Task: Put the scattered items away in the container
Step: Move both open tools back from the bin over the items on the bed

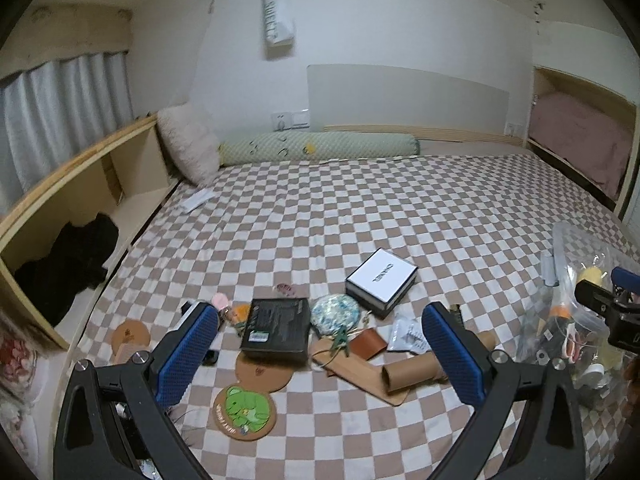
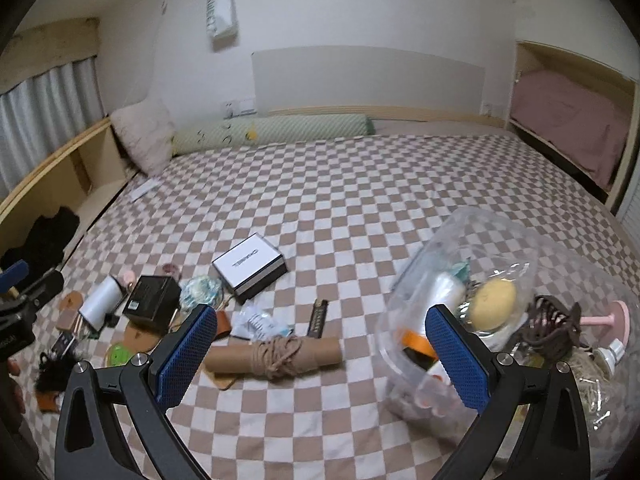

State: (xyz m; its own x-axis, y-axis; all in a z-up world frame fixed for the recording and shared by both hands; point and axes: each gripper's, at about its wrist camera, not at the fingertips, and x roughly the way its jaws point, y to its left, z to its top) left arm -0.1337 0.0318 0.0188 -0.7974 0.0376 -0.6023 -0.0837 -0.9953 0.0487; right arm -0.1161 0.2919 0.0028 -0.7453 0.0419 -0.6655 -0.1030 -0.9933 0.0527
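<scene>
Scattered items lie on the checkered bed: a black box (image 1: 277, 330) (image 2: 151, 298), a white-lidded box (image 1: 381, 276) (image 2: 249, 268), a cardboard tube (image 1: 414, 370) wound with twine (image 2: 276, 354), a frog coaster (image 1: 244, 411), cork coasters (image 1: 130, 336), a round patterned pouch (image 1: 335, 313). A clear plastic bag (image 2: 460, 264) (image 1: 580, 280) on the right holds several small things, among them a yellow sponge (image 2: 492, 304). My left gripper (image 1: 320, 356) hovers open above the pile, nothing between its fingers. My right gripper (image 2: 320, 360) is open too, its right finger in front of the bag.
A wooden shelf (image 1: 80, 184) with dark clothing (image 1: 68, 268) runs along the bed's left side. A fluffy pillow (image 1: 188, 148) and a green bolster (image 1: 320, 146) lie at the headboard. A second bunk (image 1: 580, 136) stands at the right. The bed's middle and far half is bare sheet (image 1: 400, 200).
</scene>
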